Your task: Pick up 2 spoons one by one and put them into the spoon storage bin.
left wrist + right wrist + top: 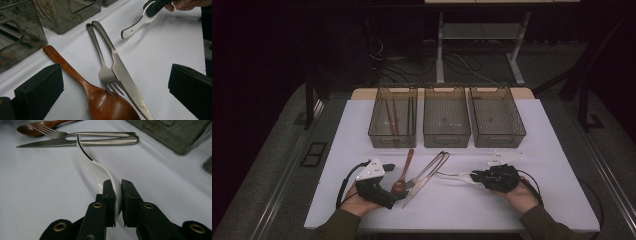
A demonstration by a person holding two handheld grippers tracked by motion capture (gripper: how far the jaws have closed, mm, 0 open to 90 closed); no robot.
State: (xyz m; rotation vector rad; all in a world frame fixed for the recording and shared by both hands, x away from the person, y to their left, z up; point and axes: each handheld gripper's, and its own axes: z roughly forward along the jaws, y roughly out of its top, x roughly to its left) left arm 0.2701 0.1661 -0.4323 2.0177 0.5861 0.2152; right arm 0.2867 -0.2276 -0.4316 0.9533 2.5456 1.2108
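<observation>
With our right gripper [117,202] pinched on the white spoon [96,168] at lower centre, and our left gripper [112,95] wide, we should lift level toward the bins [447,117].

The white spoon [100,171] has its bowl hidden between the right gripper [118,195] fingers [109,195].

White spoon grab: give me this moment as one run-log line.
right tongs: shut on white spoon | left tongs: open over wooden spoon, fork, knife | three bins: behind
</observation>
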